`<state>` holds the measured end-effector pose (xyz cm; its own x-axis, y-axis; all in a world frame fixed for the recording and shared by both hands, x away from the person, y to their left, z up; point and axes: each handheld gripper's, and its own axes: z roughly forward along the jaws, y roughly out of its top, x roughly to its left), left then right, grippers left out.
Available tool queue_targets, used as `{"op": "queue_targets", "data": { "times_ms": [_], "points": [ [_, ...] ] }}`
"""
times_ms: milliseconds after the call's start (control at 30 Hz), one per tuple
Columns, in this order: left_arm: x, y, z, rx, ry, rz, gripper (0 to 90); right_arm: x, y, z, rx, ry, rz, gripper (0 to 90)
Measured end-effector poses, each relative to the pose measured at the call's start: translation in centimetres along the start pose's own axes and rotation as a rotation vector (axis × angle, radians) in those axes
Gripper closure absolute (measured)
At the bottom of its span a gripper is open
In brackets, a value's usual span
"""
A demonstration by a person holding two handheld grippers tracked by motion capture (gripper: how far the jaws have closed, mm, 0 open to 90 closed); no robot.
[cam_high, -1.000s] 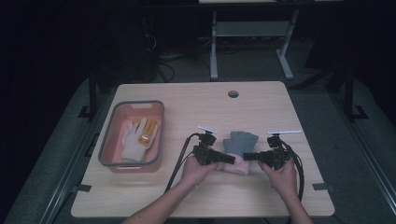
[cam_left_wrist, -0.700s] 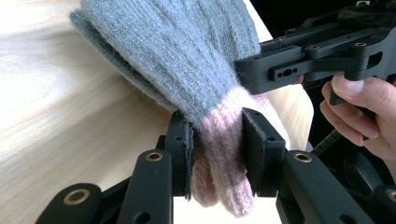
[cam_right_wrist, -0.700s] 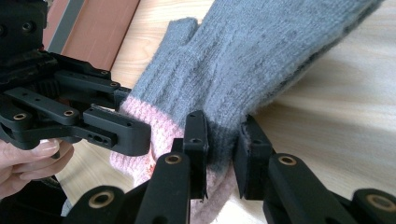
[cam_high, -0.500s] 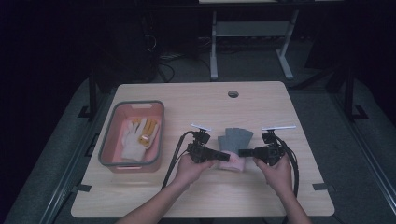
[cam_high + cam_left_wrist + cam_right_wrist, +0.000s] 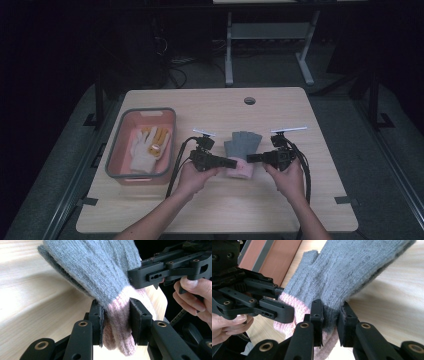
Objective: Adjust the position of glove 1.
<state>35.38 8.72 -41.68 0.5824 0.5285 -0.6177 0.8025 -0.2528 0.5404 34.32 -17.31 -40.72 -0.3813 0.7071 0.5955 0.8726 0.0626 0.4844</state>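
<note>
A grey knitted glove with a pink cuff (image 5: 241, 148) hangs between my two grippers over the middle of the wooden table (image 5: 215, 107). My left gripper (image 5: 232, 163) is shut on the pink cuff (image 5: 117, 325), its pads squeezing the knit from both sides. My right gripper (image 5: 250, 158) is shut on the glove's cuff edge (image 5: 329, 317) from the opposite side, where grey meets pink. In the right gripper view the grey fingers (image 5: 352, 267) stretch away, lifted off the wood. The left gripper view has the glove (image 5: 100, 272) rising above its jaws, with the right gripper (image 5: 172, 267) beyond.
A pink bin with a grey rim (image 5: 118, 150) stands at the table's left, holding a white glove (image 5: 142, 155) and a yellow-and-white glove (image 5: 159, 140). A round cable hole (image 5: 249, 100) lies near the far edge. Black cables trail from both grippers toward the near edge.
Both hands have carried the glove away from the near edge toward the table's middle and slightly upward. Both grips on the cuff look unchanged.
</note>
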Motion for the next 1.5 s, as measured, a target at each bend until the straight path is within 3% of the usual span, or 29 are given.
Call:
{"op": "queue_targets", "data": {
  "times_ms": [267, 1500],
  "points": [
    [0.1, 0.2, -1.5, -0.013, 0.011, 0.006, 66.7, 1.0, 0.9, 0.5, 0.003, 0.026, -0.015, 76.2],
    [1.1, 0.8, -6.0, -0.073, 0.027, 0.008, 67.0, 4.4, 4.2, 1.9, 0.018, 0.057, -0.073, 76.1]
  ]
}}
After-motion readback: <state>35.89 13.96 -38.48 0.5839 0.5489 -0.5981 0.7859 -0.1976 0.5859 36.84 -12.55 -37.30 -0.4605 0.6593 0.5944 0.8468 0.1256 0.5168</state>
